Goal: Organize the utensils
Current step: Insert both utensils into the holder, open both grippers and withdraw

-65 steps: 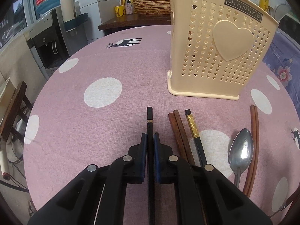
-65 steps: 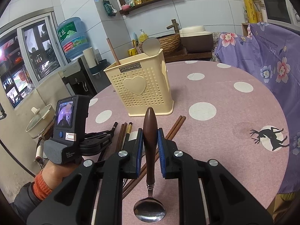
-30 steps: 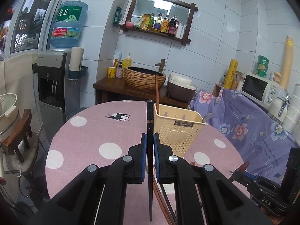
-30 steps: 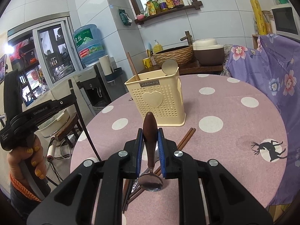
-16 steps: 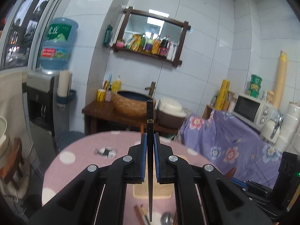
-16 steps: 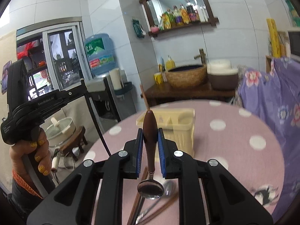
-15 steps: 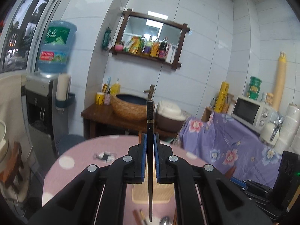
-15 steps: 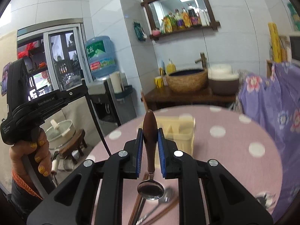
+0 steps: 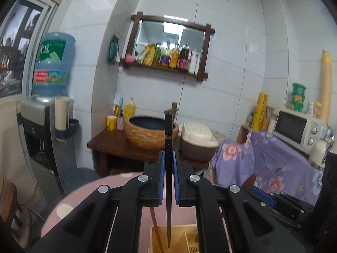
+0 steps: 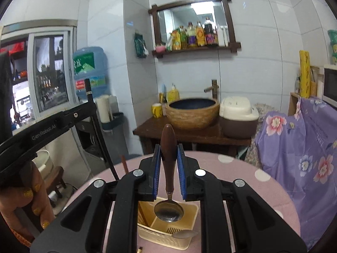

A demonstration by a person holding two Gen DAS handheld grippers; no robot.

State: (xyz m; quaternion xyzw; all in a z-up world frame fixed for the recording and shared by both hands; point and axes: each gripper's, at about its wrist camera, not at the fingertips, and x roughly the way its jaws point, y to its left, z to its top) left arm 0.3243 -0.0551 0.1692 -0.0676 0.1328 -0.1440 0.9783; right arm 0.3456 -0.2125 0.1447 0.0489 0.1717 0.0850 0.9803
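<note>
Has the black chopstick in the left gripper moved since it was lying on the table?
Yes. The left gripper has lifted the black chopstick off the pink table; its tip now hangs over the beige holder.

Black chopstick (image 9: 168, 168) upright above cream holder (image 10: 166, 235); brown-handled spoon (image 10: 168, 168) bowl-down over it.

Bright, even indoor light (glare on white tiles), heavy fisheye bending, dark corners, slight motion blur.
</note>
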